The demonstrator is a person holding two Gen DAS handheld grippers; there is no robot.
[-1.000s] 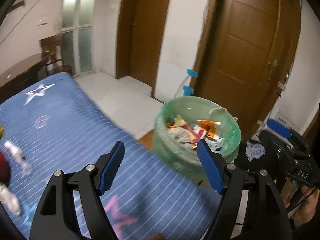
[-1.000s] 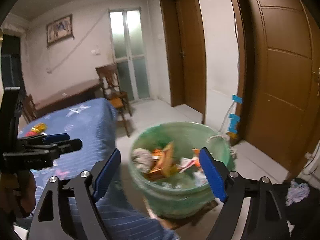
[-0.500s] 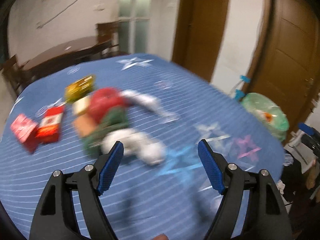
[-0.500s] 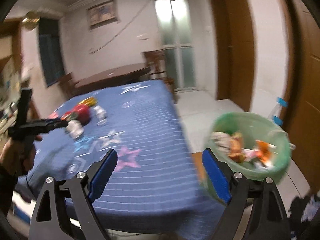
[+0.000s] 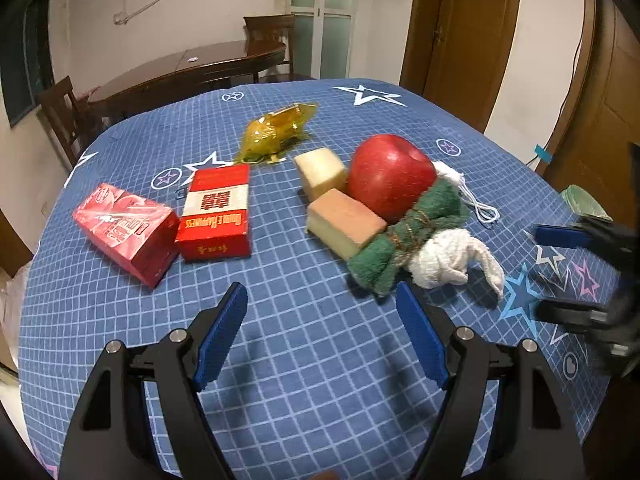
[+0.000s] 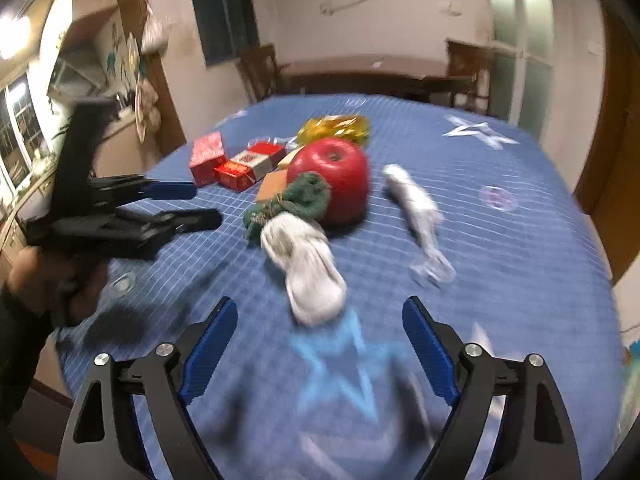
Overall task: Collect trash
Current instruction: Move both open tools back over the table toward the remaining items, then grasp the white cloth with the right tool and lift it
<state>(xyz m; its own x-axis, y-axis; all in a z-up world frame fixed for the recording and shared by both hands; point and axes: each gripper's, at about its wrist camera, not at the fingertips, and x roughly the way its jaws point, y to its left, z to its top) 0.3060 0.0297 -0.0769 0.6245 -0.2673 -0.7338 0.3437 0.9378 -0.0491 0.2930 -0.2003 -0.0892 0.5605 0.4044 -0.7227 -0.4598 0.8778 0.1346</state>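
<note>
Now both grippers hang over the blue star-patterned tablecloth point(image 5: 320, 360), where a second ago both looked at the green-lined bin beside the table; I judge a drop-off done and a new pickup starting. Left gripper point(image 5: 322, 336): jaws apart, nothing between them. Right gripper point(image 6: 320, 344): jaws apart and empty, having just closed a little.

Just ahead of both lies a crumpled white tissue point(image 6: 308, 268), touching a rolled green cloth point(image 5: 404, 236) and a red apple point(image 5: 390, 176). Two pale blocks point(image 5: 340, 216) lean against the apple. Further left sit a red cigarette pack point(image 5: 218, 212) and a red carton point(image 5: 128, 232); beyond, a yellow wrapper point(image 5: 276, 130). A twisted clear wrapper point(image 6: 416, 208) lies apart, to the right.
</note>
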